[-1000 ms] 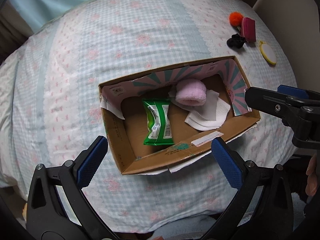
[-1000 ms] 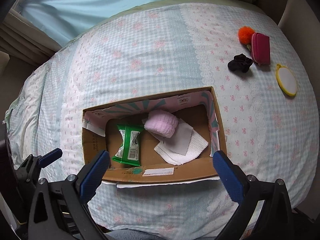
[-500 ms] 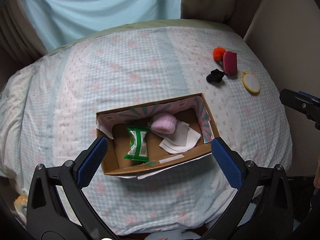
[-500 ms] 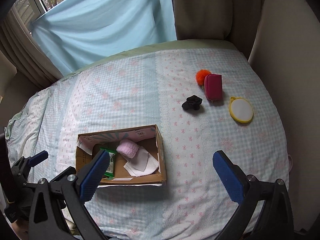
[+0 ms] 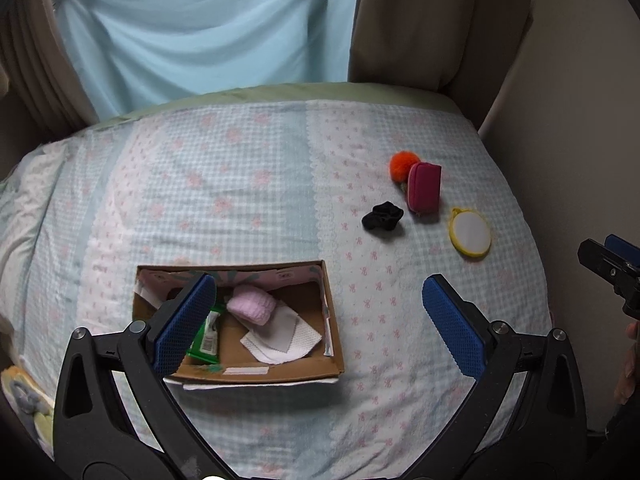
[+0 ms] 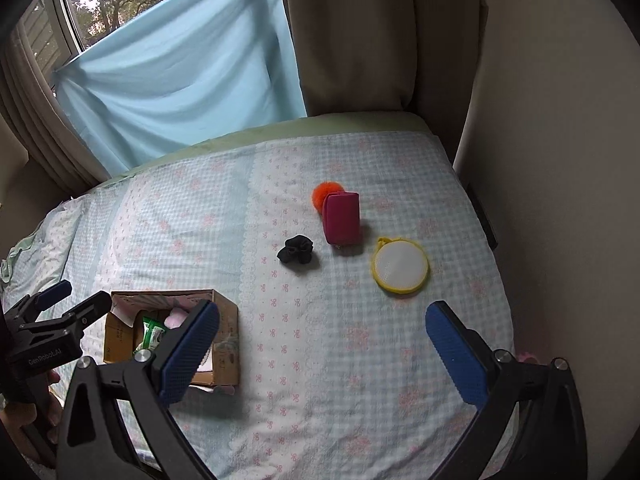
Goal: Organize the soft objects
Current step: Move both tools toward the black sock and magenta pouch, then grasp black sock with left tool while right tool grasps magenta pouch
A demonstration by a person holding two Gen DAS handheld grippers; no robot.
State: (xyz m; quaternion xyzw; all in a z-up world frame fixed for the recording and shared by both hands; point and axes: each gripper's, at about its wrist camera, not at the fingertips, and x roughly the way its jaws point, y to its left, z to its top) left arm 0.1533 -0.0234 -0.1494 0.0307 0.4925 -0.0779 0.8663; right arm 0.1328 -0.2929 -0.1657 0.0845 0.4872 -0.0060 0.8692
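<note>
Left gripper (image 5: 320, 320): jaws spread wide, nothing held. Right gripper (image 6: 322, 350): equally wide, equally empty. Both pulled up and back compared with a second ago, when the open brown cardboard box (image 5: 334, 344) filled each view; now sits small, below and left of the right gripper, under the left gripper's left finger. Suggests one drop-off finished and the next pickup due.

Inside the box: pink fuzzy roll (image 5: 252, 309), white folded cloths (image 5: 280, 342), green plastic packet (image 5: 208, 340), partly hidden behind the blue pad.

Ahead of the right gripper on the checked bedspread (image 6: 200, 216), well apart from the box: black fabric scrunchie (image 6: 296, 250), magenta zip pouch (image 6: 341, 218), orange pom-pom (image 6: 320, 194) half hidden behind it, yellow-rimmed round pad (image 6: 401, 266). Pad's material hard to make out.
</note>
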